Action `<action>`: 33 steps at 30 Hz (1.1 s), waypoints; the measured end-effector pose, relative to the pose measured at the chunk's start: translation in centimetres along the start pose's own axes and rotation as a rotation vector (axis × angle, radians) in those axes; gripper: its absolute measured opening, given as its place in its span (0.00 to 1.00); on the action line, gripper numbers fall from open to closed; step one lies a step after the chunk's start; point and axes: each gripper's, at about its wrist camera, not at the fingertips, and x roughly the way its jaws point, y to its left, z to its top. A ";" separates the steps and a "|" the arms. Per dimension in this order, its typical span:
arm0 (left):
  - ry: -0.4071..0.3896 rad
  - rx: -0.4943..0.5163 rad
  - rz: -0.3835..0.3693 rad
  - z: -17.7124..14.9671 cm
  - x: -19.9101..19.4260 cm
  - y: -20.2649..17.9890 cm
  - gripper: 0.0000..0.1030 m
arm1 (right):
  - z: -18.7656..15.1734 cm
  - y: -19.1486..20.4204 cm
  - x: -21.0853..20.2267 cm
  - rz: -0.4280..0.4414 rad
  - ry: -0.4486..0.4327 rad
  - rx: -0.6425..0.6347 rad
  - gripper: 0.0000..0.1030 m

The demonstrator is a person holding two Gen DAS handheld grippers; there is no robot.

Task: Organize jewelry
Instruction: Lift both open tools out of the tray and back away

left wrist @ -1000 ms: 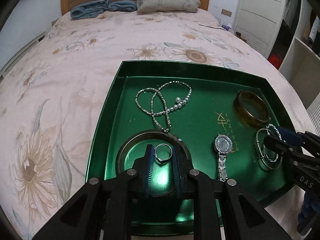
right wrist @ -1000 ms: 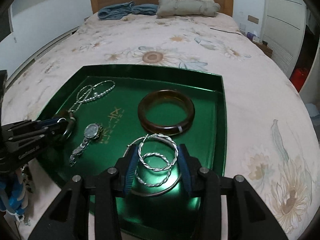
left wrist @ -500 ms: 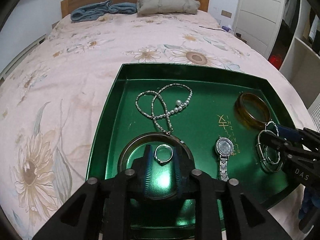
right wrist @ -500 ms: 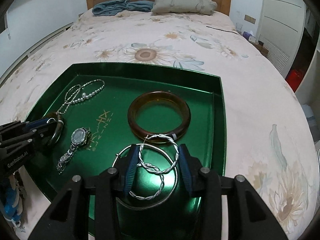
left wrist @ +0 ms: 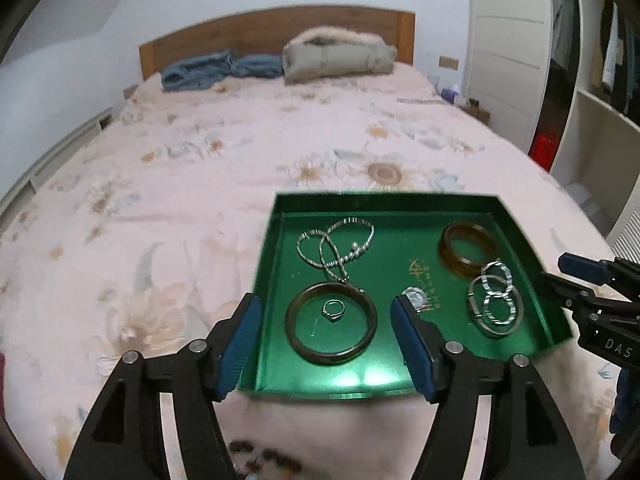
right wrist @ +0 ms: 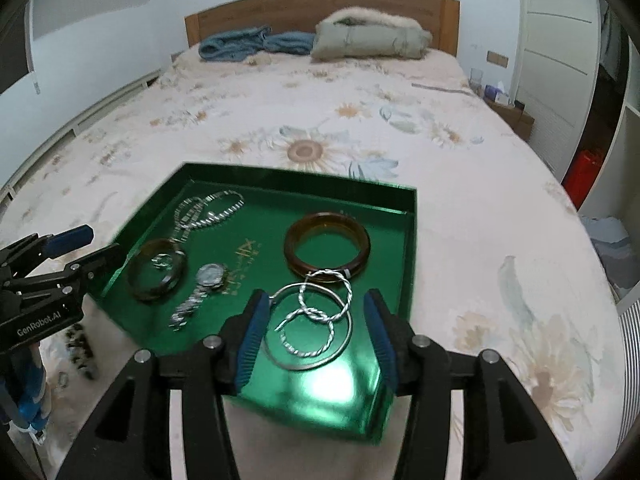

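A green tray [left wrist: 272, 264] lies on the bed and also shows in the right wrist view [right wrist: 408, 248]. In it lie a silver ring [left wrist: 333, 309] inside a dark bangle [left wrist: 298, 340], a bead necklace [left wrist: 336, 246], a watch [right wrist: 202, 288], an amber bangle [right wrist: 326, 246] and silver hoop bracelets [right wrist: 316, 320]. My left gripper [left wrist: 326, 344] is open and empty, raised over the tray's near edge. My right gripper [right wrist: 316, 340] is open and empty above the hoops.
The tray sits on a floral bedspread [left wrist: 160, 208]. Dark beads [left wrist: 264, 456] lie on the bed near the tray's front edge. Folded blue cloth [left wrist: 216, 70] and a grey jacket [left wrist: 336, 54] lie at the headboard. A wardrobe [left wrist: 508, 48] and shelves stand at the right.
Both grippers have opened wide and pulled back and up from the tray. The ring now lies free in the dark bangle, and the hoops lie free on the tray.
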 end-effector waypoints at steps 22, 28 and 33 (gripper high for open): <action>-0.209 0.058 0.034 -6.8 -20.2 -1.9 0.73 | -7.6 4.4 -19.6 0.070 -0.181 -0.036 0.51; -0.240 0.054 0.057 -8.5 -24.0 -1.4 0.73 | -9.9 4.8 -24.0 0.068 -0.216 -0.037 0.51; -0.260 0.040 0.058 -9.9 -26.5 -1.0 0.73 | -11.7 4.9 -26.7 0.062 -0.234 -0.030 0.51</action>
